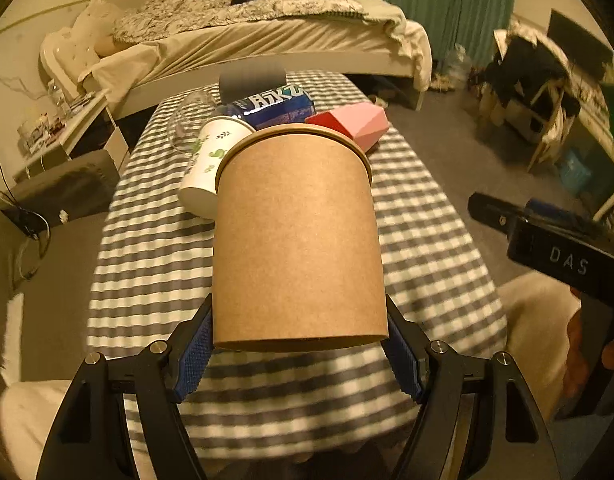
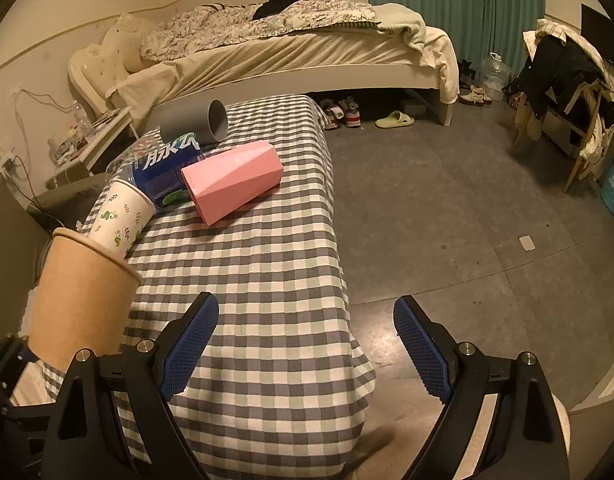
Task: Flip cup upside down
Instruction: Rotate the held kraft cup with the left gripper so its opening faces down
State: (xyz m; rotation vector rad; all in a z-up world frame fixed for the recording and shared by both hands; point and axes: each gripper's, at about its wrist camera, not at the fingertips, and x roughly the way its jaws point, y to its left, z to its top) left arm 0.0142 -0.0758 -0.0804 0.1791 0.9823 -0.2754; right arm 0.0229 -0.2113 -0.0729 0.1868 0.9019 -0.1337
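While its blue-padded jaws press both sides of the brown kraft-paper cup [image 1: 297,240] near its base, the left gripper [image 1: 297,354] holds it above the grey-and-white checked tablecloth [image 2: 267,280], rim pointing away. The right gripper [image 2: 306,350] hangs wide open, holding nothing. Beyond lie a white leaf-printed paper cup [image 2: 121,218] and a pink faceted tumbler [image 2: 233,180].

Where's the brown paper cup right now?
The brown paper cup is clamped in the left gripper, held above the checkered table's near-left part, just before the white leaf-print cup.
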